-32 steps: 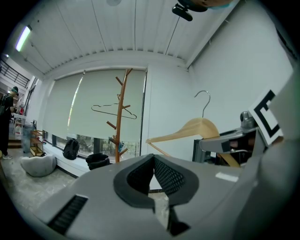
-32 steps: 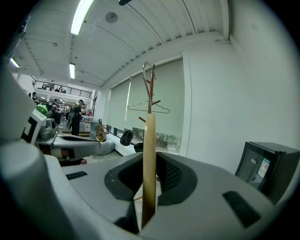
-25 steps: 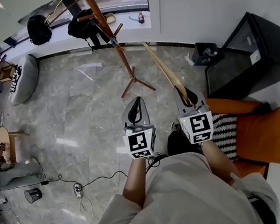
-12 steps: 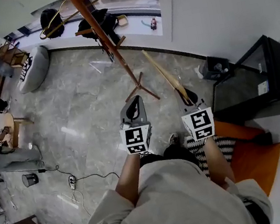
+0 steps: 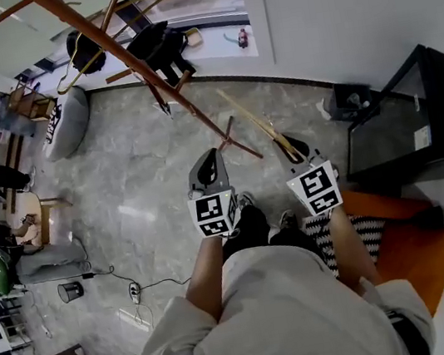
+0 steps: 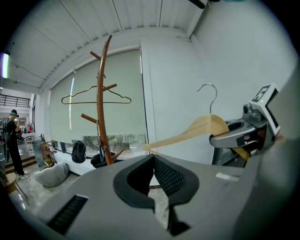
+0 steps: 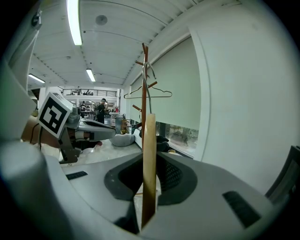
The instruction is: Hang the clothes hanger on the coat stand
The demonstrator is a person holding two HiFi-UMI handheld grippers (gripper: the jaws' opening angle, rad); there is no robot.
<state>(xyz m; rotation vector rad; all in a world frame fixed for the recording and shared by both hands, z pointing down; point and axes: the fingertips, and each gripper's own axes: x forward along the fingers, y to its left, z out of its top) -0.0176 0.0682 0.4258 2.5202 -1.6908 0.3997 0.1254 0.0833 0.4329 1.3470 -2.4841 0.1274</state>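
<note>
- Two hand-held grippers are in view, one per hand, each carrying one cube with square markers.
- The left gripper (image 5: 211, 161) is empty: its fingers (image 6: 174, 179) are pressed together with nothing between them. It points forward over the pale marble floor (image 5: 139, 186), roughly towards the foot of the stand.
- The right gripper (image 5: 296, 151) has its fingers (image 7: 172, 177) drawn in narrow and clamped on one wooden clothes hanger (image 6: 187, 133), gripping the flat wood of its body.
- That hanger has one metal hook (image 6: 209, 93), which points upward and hangs on nothing. One wooden arm reaches out ahead of the gripper.
- One wooden coat stand (image 6: 100, 108) rises in front of the person, a single slightly curved pole with several short pegs and splayed feet on the floor.
- The held hanger is clear of the stand, touching neither the pole nor a peg.
- One thin wire hanger (image 6: 93, 102) already hangs high on the stand, so there are two hangers in all: one on the stand, one in the right gripper.
- Two dark bags sit by the window behind the stand: a backpack (image 5: 86, 47) and a second black bag (image 5: 158, 44).
- One grey beanbag (image 5: 65, 123) lies on the floor, well to the left of the stand.
- To the person's right are one black cabinet (image 5: 415, 123), one orange seat (image 5: 411, 246) and one striped cushion (image 5: 337, 233) on it.
</note>
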